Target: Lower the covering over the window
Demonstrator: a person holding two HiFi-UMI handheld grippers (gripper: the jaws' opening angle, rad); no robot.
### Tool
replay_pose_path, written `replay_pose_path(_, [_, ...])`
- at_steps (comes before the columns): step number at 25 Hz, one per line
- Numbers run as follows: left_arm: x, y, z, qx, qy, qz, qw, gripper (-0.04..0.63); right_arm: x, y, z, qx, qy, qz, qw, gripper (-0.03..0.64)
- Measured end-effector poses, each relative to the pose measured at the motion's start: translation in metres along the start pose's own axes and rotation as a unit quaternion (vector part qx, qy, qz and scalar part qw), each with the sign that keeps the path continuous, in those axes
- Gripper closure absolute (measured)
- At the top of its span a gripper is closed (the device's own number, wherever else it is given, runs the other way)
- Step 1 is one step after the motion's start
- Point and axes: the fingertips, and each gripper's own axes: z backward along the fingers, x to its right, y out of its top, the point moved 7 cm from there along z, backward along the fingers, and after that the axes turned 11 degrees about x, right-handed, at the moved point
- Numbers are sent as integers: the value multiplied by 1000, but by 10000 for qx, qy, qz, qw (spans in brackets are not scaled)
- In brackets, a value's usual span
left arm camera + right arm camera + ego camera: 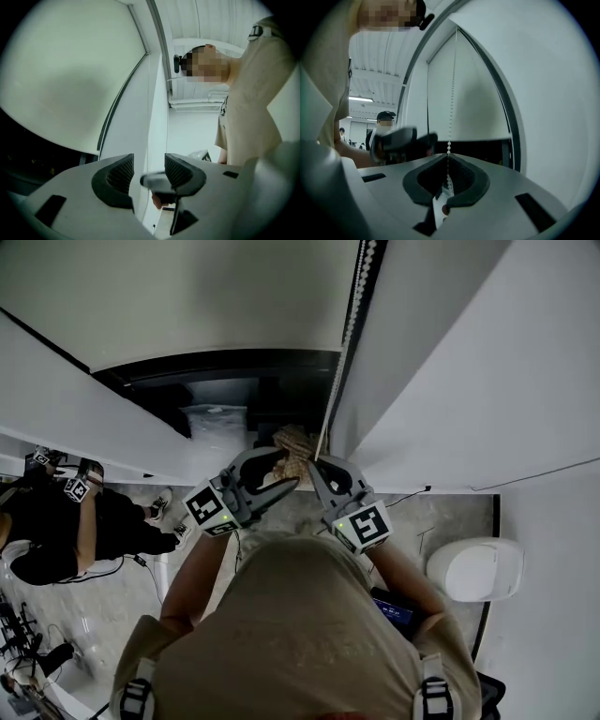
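1. Wears a khaki short-sleeved shirt behind the tongs, with a black-and-white strap fitting at each shoulder.
2. Carries a left gripper and a right gripper, both with pale grey shells and dark grey jaw linings.
3. Bears a white marker cube with black square patterns at the rear of each gripper, with a small green light at one edge.
4. Shows black ribbed pads on the inner jaw faces.
5. Has dark rectangular slots in the shell behind the pads.

Grey mottled floor fills the middle band of the head view. A white rounded object stands on it at right. At left, a seated person's shoe rests on it.
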Motion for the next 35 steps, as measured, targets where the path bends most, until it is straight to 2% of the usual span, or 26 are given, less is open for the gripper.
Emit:
replay_pose_path(2, [3, 18, -22, 21, 49, -212, 9998, 399, -4, -15, 7, -177, 45, -171, 9997, 603])
replay_pose_path(5, [10, 29, -57, -174, 40, -455, 9988, 400, -11, -9, 9, -191, 173, -101, 9996, 603])
replay_pose_path(6, [11, 29, -64, -274, 69, -544, 9981, 436, -13, -8, 9, -188, 205, -110, 9996, 602])
replay_pose_path(7, [10, 27, -68, -341, 96, -596, 9976, 565, -14, -7, 11, -161, 222, -135, 9995, 602])
replay_pose_path(10, [0, 23, -67, -276, 237, -616, 9974, 577, -13, 2, 17, 320, 253, -35, 9992, 593])
replay_pose_path(12, [-6, 24, -62, -283, 409, -857, 9951, 578, -10, 16, 23, 842, 258, 18, 9961, 433])
replay_pose_path(14, [-4, 17, -53, -397, 445, -925, 9939, 580, -6, 29, 27, 1025, 182, 30, 9946, 419])
replay_pose_path(19, [3, -15, -45, -769, 286, -809, 9933, 580, 0, 55, 2, 1012, 135, 215, 9945, 445])
replay_pose_path(21, [7, -28, -44, -814, 288, -734, 9936, 580, 1, 59, -5, 962, 92, 302, 9949, 493])
replay_pose_path(23, [8, -36, -40, -743, 316, -604, 9949, 580, 0, 57, -11, 800, 47, 397, 9960, 588])
replay_pose_path(24, [7, -38, -36, -690, 323, -535, 9957, 580, -1, 56, -13, 736, 67, 386, 9965, 592])
replay_pose_path(26, [8, -38, -24, -523, 319, -205, 9979, 580, -4, 54, -11, 705, 131, 238, 9971, 606])
replay_pose_path(28, [6, -30, -9, -162, 337, 352, 9987, 578, -4, 52, -9, 773, 130, 105, 9969, 607])
replay_pose_path(29, [2, -22, -3, 14, 362, 525, 9980, 532, -2, 50, -8, 798, 111, 70, 9967, 607])
replay_pose_path(30, [-2, -12, 0, 135, 390, 553, 9976, 484, 0, 44, -7, 758, 89, 30, 9971, 607])
replay_pose_path(32, [-3, 10, -3, 209, 402, 342, 9984, 468, -3, 23, 0, 461, 67, -156, 9988, 607])
replay_pose_path(35, [4, 36, -34, 89, 172, -27, 9998, 457, -13, 0, 9, 92, 145, -334, 9993, 607])
